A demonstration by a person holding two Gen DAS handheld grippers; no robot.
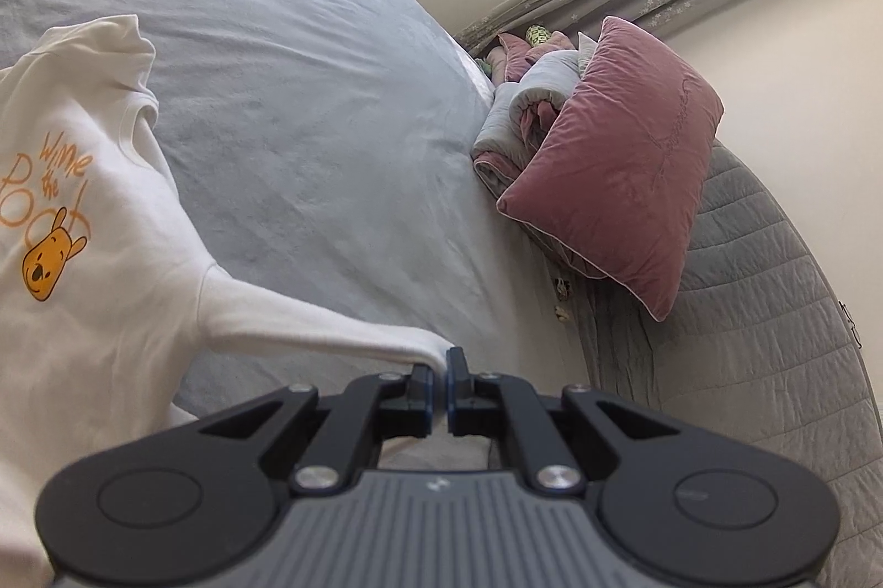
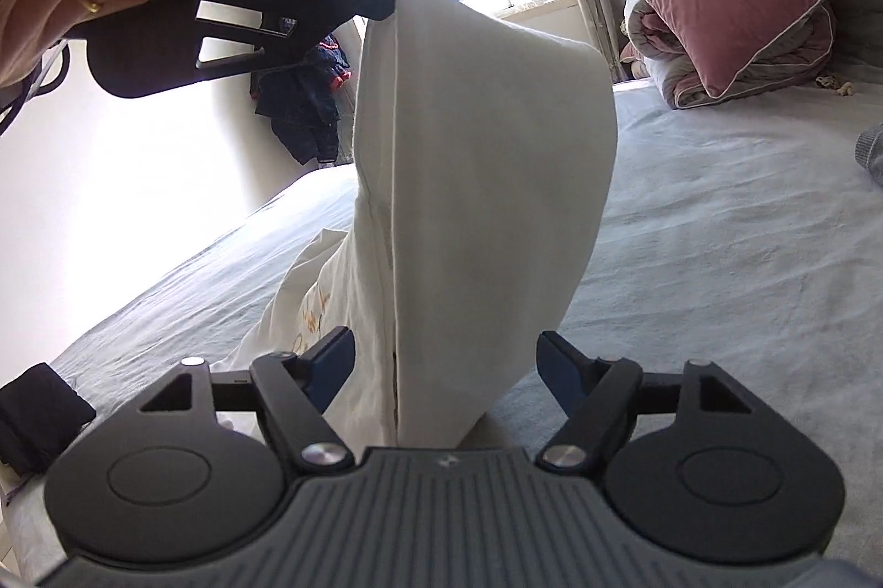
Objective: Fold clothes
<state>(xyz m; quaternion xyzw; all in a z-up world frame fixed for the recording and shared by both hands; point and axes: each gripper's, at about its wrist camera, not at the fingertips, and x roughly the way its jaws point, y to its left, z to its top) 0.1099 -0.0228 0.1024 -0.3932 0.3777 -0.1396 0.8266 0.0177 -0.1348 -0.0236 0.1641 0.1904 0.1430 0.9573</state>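
**White shirt lifted off the bed by one sleeve**

A grey-sheeted bed (image 1: 287, 52) carries a pink pillow (image 1: 618, 179) on rolled bedding at its head edge. The white shirt (image 1: 72, 223) with an orange bear print hangs up from the sheet. The left gripper (image 1: 441, 359) is clamped on its sleeve end. The right gripper (image 2: 446, 359) has its fingers apart, with shirt fabric between them but not pinched.
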